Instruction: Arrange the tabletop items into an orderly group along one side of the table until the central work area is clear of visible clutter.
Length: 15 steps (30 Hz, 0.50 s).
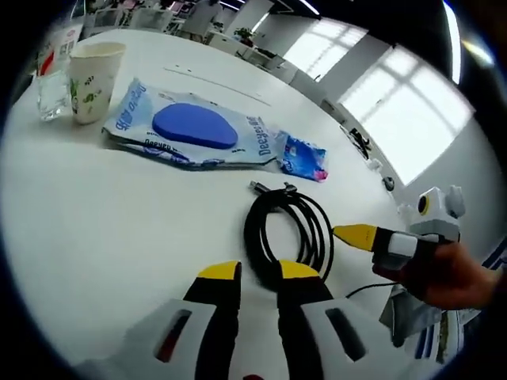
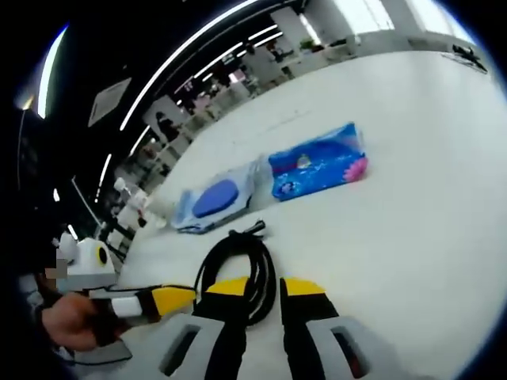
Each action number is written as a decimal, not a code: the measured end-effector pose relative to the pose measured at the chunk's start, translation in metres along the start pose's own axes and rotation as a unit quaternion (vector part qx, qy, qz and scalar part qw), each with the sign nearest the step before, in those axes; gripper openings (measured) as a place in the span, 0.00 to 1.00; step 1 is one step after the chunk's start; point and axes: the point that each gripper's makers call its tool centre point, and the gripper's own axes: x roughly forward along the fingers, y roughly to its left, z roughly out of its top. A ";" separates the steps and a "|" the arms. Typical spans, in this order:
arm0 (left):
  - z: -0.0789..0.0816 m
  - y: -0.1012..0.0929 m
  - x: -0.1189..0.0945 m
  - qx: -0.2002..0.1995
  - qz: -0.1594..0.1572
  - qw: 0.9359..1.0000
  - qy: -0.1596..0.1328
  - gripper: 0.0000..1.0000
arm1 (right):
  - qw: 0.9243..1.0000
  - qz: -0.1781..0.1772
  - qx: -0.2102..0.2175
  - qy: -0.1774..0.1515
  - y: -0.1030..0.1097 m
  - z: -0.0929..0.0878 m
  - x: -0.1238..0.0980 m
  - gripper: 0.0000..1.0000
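A coiled black cable with a metal plug at its end (image 1: 287, 229) lies on the white worktop (image 1: 111, 237), and everything else is placed here against that coil. In the left gripper view the left tool (image 1: 260, 275) sits at the near edge of the coil, its yellow-tipped jaws spread with a gap between them, one tip overlapping the coil's rim; whether it touches the cable I cannot tell. The right tool (image 1: 354, 235) comes in from the right of the coil, held by a person's hand (image 1: 444, 273), its yellow tip just beside the loop. Beyond the coil lies a flat pack of wet wipes with a blue oval lid (image 1: 190, 131), and next to that, nearer the coil's plug end, a small blue patterned packet (image 1: 303, 156). Further off past the wipes stand a pale paper cup with green print (image 1: 93, 81) and a clear glass (image 1: 52, 96), side by side. In the right gripper view the right tool (image 2: 259, 286) also has its jaws apart, the cable (image 2: 238, 265) lying between and just ahead of them, while the left tool (image 2: 170, 299) reaches in from the left of the coil; the wipes pack (image 2: 215, 200) and the blue packet (image 2: 317, 169) lie beyond the cable.
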 end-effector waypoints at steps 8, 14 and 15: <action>-0.004 -0.012 0.004 -0.007 -0.002 1.000 0.003 0.01 | 1.000 -0.009 0.005 0.002 -0.007 -0.001 -0.001 0.00; 0.001 -0.019 0.010 -0.023 -0.005 1.000 -0.002 0.01 | 1.000 -0.014 0.012 -0.004 -0.017 0.010 0.000 0.00; 0.002 -0.021 0.011 -0.025 -0.005 1.000 -0.003 0.01 | 1.000 -0.015 0.013 -0.005 -0.018 0.011 0.000 0.00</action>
